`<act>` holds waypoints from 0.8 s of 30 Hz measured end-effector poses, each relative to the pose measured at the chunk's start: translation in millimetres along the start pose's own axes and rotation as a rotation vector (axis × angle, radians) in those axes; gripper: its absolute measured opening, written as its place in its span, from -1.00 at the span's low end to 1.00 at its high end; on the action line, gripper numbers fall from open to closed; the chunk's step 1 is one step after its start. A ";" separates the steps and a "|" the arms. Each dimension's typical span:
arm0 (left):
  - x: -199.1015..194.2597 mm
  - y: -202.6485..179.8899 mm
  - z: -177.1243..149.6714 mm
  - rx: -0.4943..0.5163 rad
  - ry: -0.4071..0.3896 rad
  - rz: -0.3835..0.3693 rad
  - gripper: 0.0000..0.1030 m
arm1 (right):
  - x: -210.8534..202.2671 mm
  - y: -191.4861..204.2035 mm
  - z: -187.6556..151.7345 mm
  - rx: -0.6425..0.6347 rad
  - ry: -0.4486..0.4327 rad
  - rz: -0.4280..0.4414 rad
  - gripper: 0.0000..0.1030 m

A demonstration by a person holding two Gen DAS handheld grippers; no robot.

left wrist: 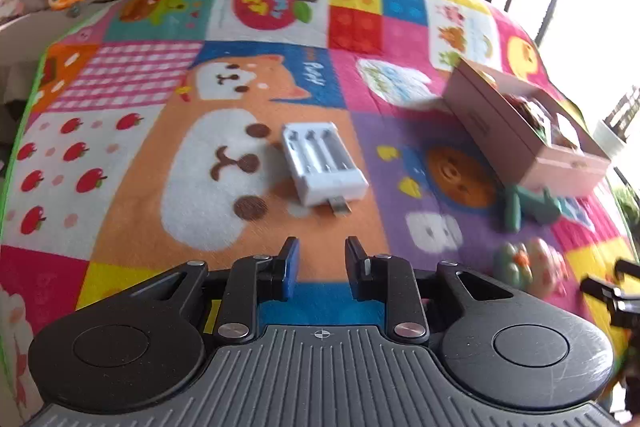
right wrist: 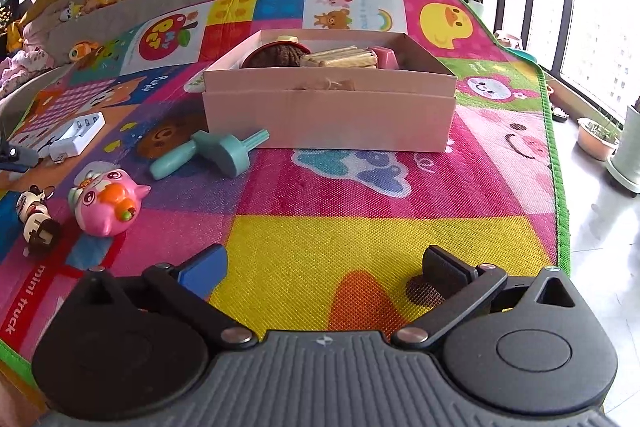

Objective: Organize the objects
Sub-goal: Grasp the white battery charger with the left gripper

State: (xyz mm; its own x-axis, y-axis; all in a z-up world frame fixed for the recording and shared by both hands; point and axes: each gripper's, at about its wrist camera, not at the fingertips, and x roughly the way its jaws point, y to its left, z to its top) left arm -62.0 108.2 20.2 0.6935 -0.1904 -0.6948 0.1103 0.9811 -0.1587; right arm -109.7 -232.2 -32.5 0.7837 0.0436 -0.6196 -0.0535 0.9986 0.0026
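A white battery charger [left wrist: 324,163] lies on the colourful play mat [left wrist: 120,155], just ahead of my left gripper [left wrist: 322,247]. That gripper's fingers stand narrow, with nothing between them. A pink cardboard box [right wrist: 328,107] sits on the mat ahead of my right gripper [right wrist: 325,255] and holds a brown knitted item, wooden sticks and a pink piece. The right gripper is wide open and empty above a yellow patch. A teal toy [right wrist: 216,151] lies at the box's near left corner. A pink pig toy [right wrist: 108,203] and a small cow figure [right wrist: 36,219] lie further left.
The mat's green edge [right wrist: 556,147] borders a tiled floor with plant pots [right wrist: 598,139] by the window on the right. Plush toys [right wrist: 104,1] line a grey sofa behind the mat. The pink box [left wrist: 528,131] shows at the right of the left wrist view.
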 end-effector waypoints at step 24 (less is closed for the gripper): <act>22.6 -3.0 38.3 -0.149 -0.106 0.003 0.51 | -0.1 0.4 -0.4 0.000 -0.002 0.003 1.00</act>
State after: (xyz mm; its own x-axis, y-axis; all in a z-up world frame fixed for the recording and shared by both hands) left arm -19.4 102.2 31.8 0.7656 -0.1756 -0.6189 0.0069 0.9642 -0.2649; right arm -110.0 -231.9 -32.7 0.7847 0.0471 -0.6181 -0.0564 0.9984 0.0044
